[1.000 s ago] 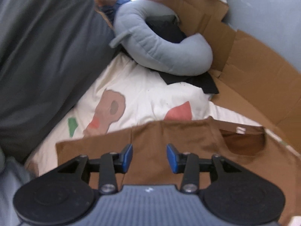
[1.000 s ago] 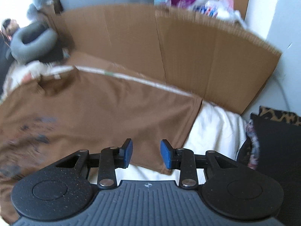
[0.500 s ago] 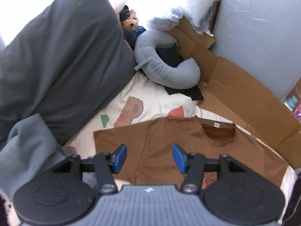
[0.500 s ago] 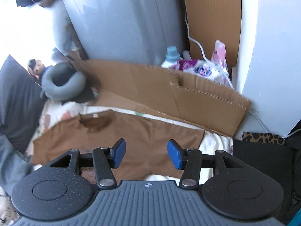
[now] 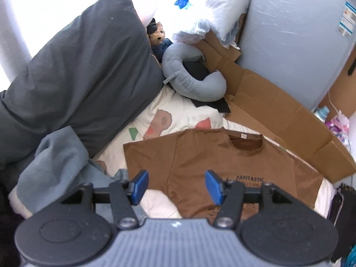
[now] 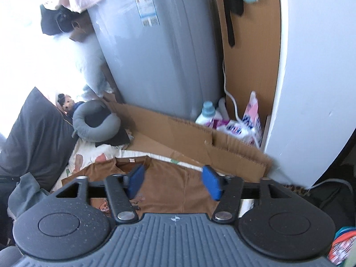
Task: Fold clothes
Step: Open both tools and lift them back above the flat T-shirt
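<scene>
A brown T-shirt with dark print lies spread flat, front up, on a patterned cream bed sheet; its collar points toward the cardboard. My left gripper hangs well above the shirt's left half, its jaws opening with nothing between them. The right wrist view shows the same brown T-shirt far below. My right gripper is high over it, jaws opening and empty.
A dark grey pillow and a blue-grey garment lie left of the shirt. A grey neck pillow and a teddy bear sit beyond. Flattened cardboard, a grey appliance and detergent bottles line the far side.
Both grippers rose well away from the shirt and their jaws widened. The whole shirt has come into the left view; the right view tilted up toward the grey appliance.
</scene>
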The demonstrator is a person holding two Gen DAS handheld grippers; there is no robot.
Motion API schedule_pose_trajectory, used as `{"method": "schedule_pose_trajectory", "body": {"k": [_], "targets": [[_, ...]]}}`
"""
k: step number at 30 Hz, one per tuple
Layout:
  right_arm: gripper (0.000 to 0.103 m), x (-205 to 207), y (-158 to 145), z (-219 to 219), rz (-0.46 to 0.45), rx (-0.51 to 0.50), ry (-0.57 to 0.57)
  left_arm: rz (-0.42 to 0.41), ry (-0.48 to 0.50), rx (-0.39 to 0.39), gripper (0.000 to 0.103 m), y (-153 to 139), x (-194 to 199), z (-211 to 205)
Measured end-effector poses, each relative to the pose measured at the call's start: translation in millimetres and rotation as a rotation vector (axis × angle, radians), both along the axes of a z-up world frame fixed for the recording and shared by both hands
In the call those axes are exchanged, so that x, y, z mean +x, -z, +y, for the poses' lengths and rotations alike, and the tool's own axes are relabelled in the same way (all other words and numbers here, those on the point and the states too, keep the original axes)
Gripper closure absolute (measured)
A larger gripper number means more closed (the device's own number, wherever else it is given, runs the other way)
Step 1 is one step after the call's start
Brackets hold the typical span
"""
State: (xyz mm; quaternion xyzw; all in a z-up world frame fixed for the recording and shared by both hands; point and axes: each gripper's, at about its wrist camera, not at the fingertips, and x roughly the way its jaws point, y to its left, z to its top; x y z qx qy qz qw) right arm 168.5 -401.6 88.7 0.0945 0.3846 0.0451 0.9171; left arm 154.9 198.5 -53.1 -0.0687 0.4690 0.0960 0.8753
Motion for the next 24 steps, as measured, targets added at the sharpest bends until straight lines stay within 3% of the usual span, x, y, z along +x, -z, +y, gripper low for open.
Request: {"method": "schedule_pose_trajectory", "body": {"k": [8, 12, 16, 24], "targets": [[0.036, -11, -30, -35, -0.01, 0.027, -0.025, 0.022, -0.043, 0.0, 0.043, 0, -26, 3], [0.036, -20, -30, -45, -0.025, 0.04, -0.066, 0.029, -0.039, 0.007, 0.043, -2, -42, 3], [0.036, -39, -8, -47, -0.016, 0.037, -0.083, 0.043, -0.048, 0.001, 0.041, 4, -54, 5], [0.036, -90, 69, -39, 0.027, 0.076, -0.09, 0.057, -0.021, -0.031, 0.041, 44, -81, 4]]}}
